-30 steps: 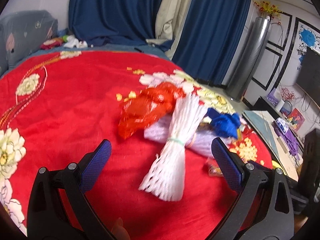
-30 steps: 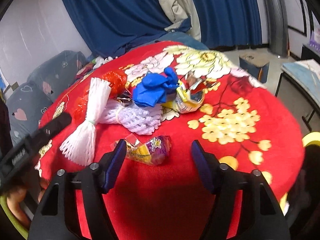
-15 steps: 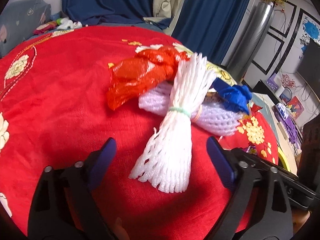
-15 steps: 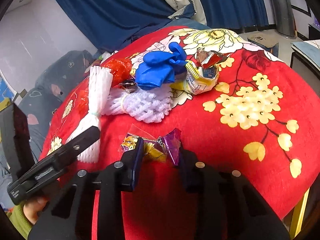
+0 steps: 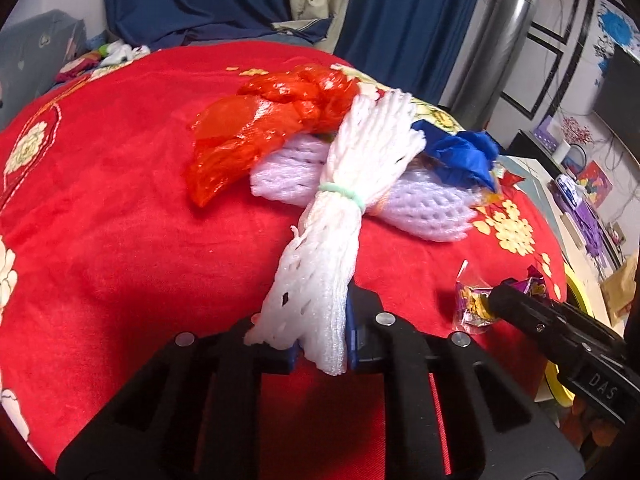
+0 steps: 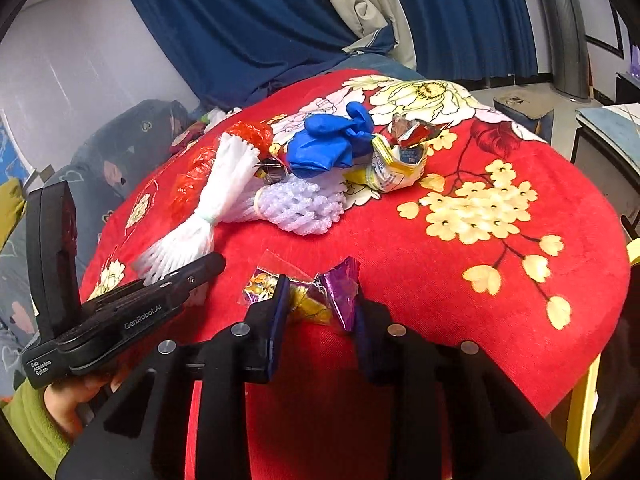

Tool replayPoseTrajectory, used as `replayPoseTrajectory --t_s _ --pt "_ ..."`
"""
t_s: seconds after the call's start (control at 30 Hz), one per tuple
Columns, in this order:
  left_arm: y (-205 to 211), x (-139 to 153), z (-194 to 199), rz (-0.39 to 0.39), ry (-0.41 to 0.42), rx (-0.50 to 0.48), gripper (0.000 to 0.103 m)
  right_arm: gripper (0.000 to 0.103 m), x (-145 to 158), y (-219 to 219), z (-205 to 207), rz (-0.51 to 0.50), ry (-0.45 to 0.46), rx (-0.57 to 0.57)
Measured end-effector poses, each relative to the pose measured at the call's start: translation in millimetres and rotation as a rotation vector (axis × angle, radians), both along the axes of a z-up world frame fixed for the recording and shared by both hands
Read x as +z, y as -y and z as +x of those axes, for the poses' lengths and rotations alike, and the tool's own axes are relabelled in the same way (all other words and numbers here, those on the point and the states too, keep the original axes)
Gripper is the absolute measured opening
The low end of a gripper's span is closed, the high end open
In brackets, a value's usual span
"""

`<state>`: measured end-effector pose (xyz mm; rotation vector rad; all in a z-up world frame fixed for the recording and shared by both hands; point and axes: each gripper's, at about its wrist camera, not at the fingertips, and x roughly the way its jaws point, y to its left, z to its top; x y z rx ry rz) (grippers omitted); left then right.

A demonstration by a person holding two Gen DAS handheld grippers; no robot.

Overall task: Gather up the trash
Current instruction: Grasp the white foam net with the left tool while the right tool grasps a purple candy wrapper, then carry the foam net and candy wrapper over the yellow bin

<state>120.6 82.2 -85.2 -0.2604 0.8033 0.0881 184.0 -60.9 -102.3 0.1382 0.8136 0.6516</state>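
2 grips now: left gripper [image 5: 320, 354] jaws squeeze the soft, light white foam net [image 5: 320, 280]; right gripper [image 6: 320, 312] jaws pinch the crinkly, slippery candy wrapper [image 6: 316, 300].

Black tool [image 6: 320, 320], blue pads [image 6: 276, 320], green sleeve [image 6: 28, 428].

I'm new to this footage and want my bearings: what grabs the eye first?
A bright red flowered cloth covers the table, with a trash heap at its middle: red plastic bag, blue glove, lilac foam net. Nearer, the left tongs pinch a white foam net, and the right tongs squeeze a purple candy wrapper.
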Motion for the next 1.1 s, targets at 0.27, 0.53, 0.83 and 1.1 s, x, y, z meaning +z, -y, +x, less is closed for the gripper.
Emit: replayPoseTrajectory --t_s 0.27,0.53,0.83,1.1 --pt "11.4 26.3 -11.5 0.001 0.101 -0.041 0.010 0.027 17.7 13.5 -9.1 0.017 0.055 -0.014" --pt "32.1 39.8 -16.2 0.002 0.148 -0.116 0.010 0.027 42.4 35.6 -23.0 -0.009 0.159 -0.060" --pt "56.9 55.0 -25.0 -0.013 0.194 -0.206 0.010 0.027 54.8 72.4 -27.4 -0.011 0.199 -0.146" --pt "84.1 56.9 -29.2 -0.024 0.203 -0.290 0.010 0.027 60.2 110.3 -33.2 -0.029 0.238 -0.243"
